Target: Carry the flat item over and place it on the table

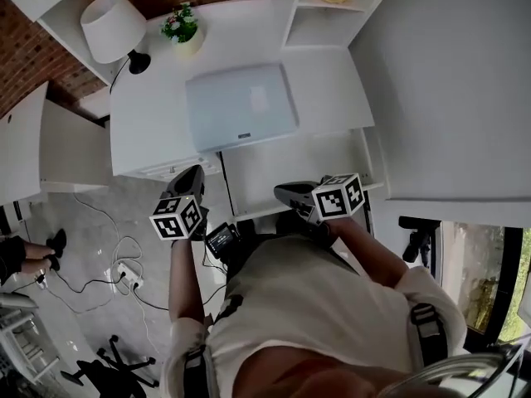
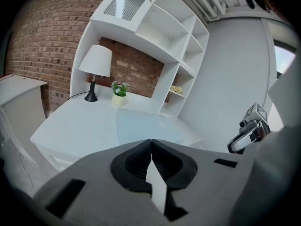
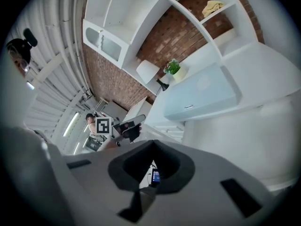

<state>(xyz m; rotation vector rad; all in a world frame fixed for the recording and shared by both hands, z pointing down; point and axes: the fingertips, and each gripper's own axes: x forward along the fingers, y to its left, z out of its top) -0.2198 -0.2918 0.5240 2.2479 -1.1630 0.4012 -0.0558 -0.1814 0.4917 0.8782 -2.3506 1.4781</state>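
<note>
While closed & empty, left gripper (image 1: 194, 175) & right gripper (image 1: 282, 192) tilt down twd table (image 1: 149, 114).

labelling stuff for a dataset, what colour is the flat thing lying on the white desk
Pale blue-grey. The flat rectangular item shows best in the head view.

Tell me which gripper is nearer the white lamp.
Left. In the head view the left gripper sits below the lamp, just off the front edge of the desk; the right gripper is farther right, also off that edge.
</note>
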